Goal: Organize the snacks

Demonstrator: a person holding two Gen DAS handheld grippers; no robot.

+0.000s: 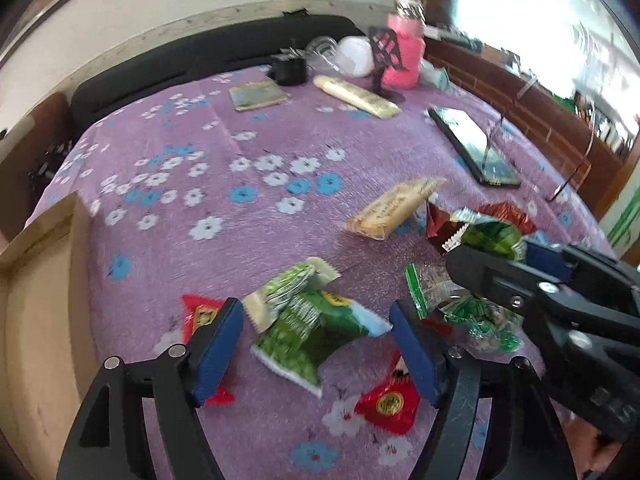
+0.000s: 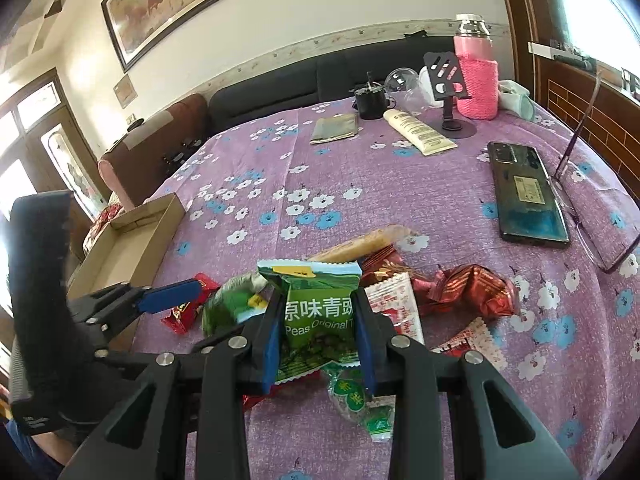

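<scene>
R tool (image 2: 318, 330) is clamped on a green pea packet (image 2: 320, 312), lifted a bit above the snack pile. Print reads "Peas Original" plus Chinese chars, only legible in R cam. L cam shows that same packet (image 1: 494, 238) just as a green blur sticking out past my R tool (image 1: 520, 280).

L tool (image 1: 316, 344) is wide open, nothing between the fingers, hovering low over another green pea packet (image 1: 316, 332) lying on the tabletop (image 1: 200, 140). Text on it unreadable, motion blur. Red packets sit by each finger: one at left (image 1: 200, 314), one w/ a round gold emblem (image 1: 390, 400) at right.

R cam only: cardboard tray (image 2: 132, 240) at the tabletop's left edge w/ its inside visible, framed painting (image 2: 168, 4) on the wall. L cam gets just the tray's wall (image 1: 44, 280).

Both cams: yellow wafer bar (image 1: 396, 208), phone (image 2: 528, 196), cream tube (image 2: 420, 132), pink-sleeved bottle (image 2: 476, 76). Tube and phone labels too small to read.
</scene>
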